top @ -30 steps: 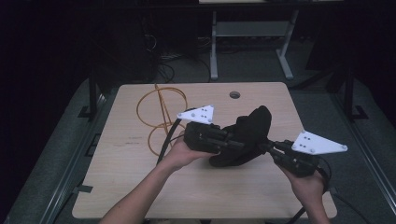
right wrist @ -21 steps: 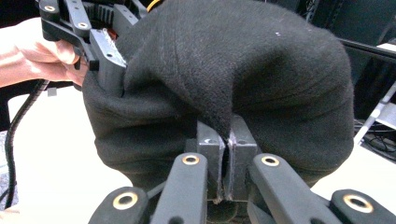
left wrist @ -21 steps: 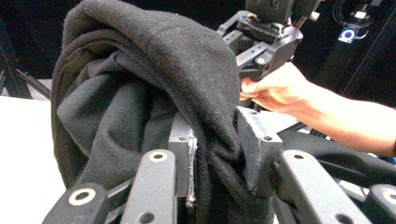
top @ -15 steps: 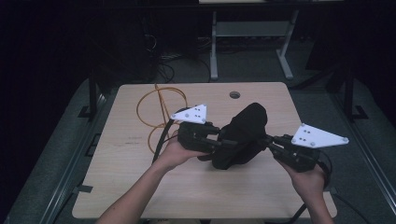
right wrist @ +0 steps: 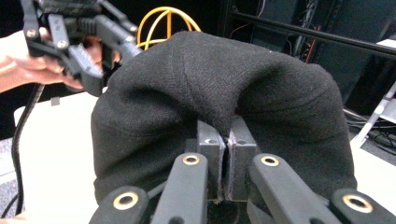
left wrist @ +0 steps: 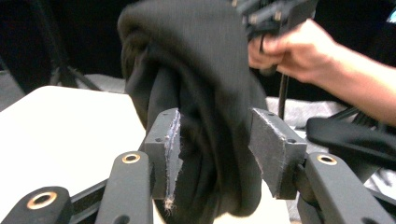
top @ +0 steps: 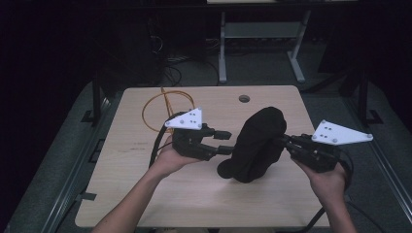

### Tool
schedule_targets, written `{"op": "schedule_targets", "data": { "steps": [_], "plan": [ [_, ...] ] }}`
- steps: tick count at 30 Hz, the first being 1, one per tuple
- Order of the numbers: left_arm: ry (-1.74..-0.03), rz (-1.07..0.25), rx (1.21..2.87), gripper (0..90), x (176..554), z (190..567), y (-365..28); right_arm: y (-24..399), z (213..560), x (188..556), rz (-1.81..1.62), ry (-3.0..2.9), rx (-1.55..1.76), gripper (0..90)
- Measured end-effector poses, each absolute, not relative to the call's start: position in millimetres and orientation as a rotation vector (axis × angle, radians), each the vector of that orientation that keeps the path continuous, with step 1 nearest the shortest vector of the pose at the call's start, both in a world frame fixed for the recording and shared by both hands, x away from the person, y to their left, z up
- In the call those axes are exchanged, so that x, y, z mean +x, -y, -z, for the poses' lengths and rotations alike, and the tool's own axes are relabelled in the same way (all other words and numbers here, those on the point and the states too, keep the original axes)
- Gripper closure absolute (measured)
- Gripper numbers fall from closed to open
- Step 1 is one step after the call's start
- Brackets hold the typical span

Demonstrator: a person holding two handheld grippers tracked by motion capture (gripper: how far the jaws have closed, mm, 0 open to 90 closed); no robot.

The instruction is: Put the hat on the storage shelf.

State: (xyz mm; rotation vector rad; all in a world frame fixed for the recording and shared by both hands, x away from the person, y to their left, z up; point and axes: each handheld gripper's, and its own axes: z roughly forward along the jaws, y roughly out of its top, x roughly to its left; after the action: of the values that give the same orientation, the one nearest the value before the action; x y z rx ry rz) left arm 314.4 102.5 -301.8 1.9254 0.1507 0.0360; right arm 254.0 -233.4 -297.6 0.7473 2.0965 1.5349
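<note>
So my right gripper [top: 284, 141] was clamped tight on the black cloth [top: 257, 145], jaws pinched all the way together with just a thin fold of fabric between the pads, which you could see dead centre in the right gripper view, where the cloth [right wrist: 219, 98] bulged up and over the jaws like a big dark hump. That grip was carrying the cloth, which stood up in a tall bunched lump over the middle-right of the bench [top: 145, 194], its lower end down at or just above the wood; I couldn't tell if it was actually touching. My left gripper [top: 227, 141] was on the other side of the lump, pointing in at it, and its jaws had just been opening, so they sat about halfway apart. In the left gripper view the cloth [left wrist: 201, 93] hung right between the two pads [left wrist: 273, 144]. It was brushing the left-hand one, while the other stood a little off the fabric, so I wouldn't call that a grip, more like a loose straddle. My right hand [left wrist: 289, 49] showed up behind the cloth in that view too. Farther back on the bench there was a coil of orange cable [top: 163, 104], well apart from all this, and a small round hole [top: 244, 98] near the far edge.
</note>
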Motion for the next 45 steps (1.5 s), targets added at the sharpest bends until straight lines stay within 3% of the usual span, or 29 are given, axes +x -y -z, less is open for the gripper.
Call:
{"op": "schedule_targets", "data": {
  "steps": [26, 45],
  "plan": [
    [-0.236, -0.196, 2.058, 42.2, 288, 350, -161, 213, 243, 303, -1.504, -2.15, 0.745, 87.1],
    [-0.269, -0.178, 2.111, 36.7, 274, 394, -169, 179, 220, 332, -1.519, -2.204, 0.712, 87.0]
  ]
}}
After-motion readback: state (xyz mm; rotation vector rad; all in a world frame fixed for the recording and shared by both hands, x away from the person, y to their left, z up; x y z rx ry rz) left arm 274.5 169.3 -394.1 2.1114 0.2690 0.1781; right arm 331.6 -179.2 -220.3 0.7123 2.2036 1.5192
